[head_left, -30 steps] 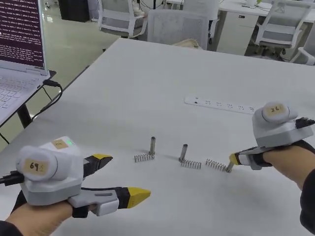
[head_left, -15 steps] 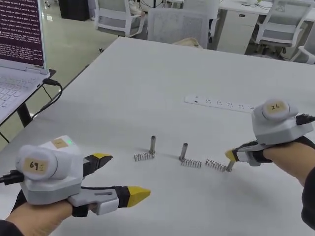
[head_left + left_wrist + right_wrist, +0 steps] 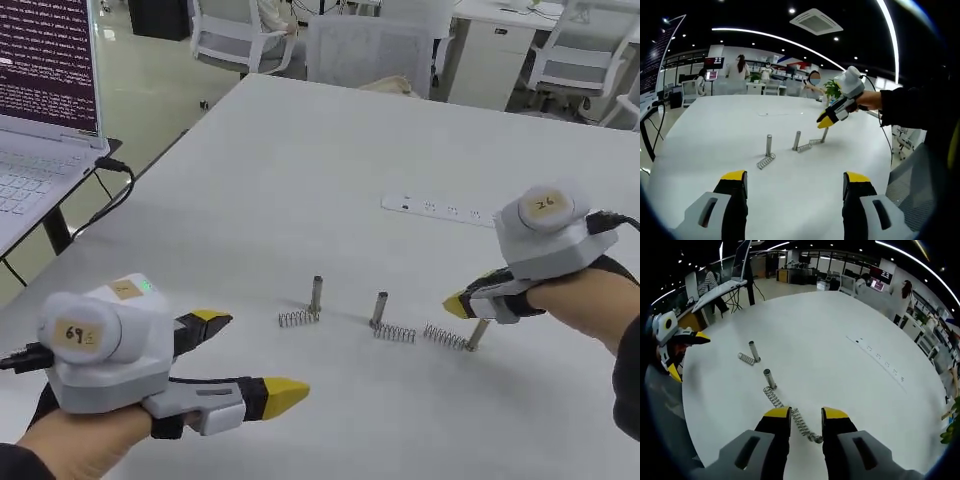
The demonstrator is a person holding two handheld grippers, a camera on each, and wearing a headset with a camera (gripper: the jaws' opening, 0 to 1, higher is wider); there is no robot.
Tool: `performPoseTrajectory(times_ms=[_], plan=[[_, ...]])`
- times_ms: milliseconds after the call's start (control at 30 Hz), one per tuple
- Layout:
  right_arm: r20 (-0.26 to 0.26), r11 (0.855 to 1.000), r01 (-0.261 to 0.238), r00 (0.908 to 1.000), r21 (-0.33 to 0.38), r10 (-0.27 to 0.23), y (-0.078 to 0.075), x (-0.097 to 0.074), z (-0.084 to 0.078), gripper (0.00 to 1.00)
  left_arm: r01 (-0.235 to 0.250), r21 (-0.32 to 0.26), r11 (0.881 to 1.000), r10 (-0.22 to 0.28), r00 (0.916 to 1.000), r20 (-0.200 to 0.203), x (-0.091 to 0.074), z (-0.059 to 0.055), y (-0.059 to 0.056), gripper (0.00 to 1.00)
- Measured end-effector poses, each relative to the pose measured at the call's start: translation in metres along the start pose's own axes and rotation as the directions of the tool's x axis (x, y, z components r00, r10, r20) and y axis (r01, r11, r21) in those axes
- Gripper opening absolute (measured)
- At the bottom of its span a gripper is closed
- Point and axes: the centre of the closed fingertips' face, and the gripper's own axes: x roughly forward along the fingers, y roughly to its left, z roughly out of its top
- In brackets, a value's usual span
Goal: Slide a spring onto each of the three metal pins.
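Three short metal pins stand in a row on the white table: left pin (image 3: pixel 316 292), middle pin (image 3: pixel 380 307), right pin (image 3: pixel 477 333), which leans a little. A spring lies flat by each: left spring (image 3: pixel 297 318), middle spring (image 3: pixel 394 333), right spring (image 3: pixel 444 337). My right gripper (image 3: pixel 462 304) hovers just above and left of the right pin, its jaws a narrow gap apart and holding nothing. From its own view the right spring (image 3: pixel 801 422) runs under that gap. My left gripper (image 3: pixel 250 358) rests wide open at the near left, short of the left pin (image 3: pixel 768 145).
A white power strip (image 3: pixel 440 211) lies beyond the pins. An open laptop (image 3: pixel 45 90) with a black cable (image 3: pixel 112 190) sits on a stand off the table's left edge. Office chairs (image 3: pixel 365 50) stand past the far edge.
My right gripper has lifted up and slightly left, off the top of the right pin. The left gripper, pins and springs have stayed put.
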Motion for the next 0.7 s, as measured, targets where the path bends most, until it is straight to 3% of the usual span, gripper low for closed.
performPoseTrajectory(times_ms=[300, 433, 700], plan=[[-0.053, 0.997, -0.051, 0.9974, -0.061, 0.048, 0.007, 0.013, 0.0, 0.2, -0.003, -0.004, 1.0, 0.003, 1.0, -0.003, 0.0, -0.001, 0.002, 0.75], [-0.114, 0.991, -0.083, 0.9909, -0.104, 0.071, 0.013, 0.02, -0.009, 0.2, -0.003, -0.007, 1.0, 0.003, 1.0, -0.003, 0.0, -0.001, 0.003, 0.75], [-0.178, 0.981, -0.122, 0.9794, -0.148, 0.095, 0.021, 0.031, -0.018, 0.19, -0.008, -0.012, 1.0, 0.008, 1.0, -0.002, -0.001, -0.002, 0.005, 0.75]])
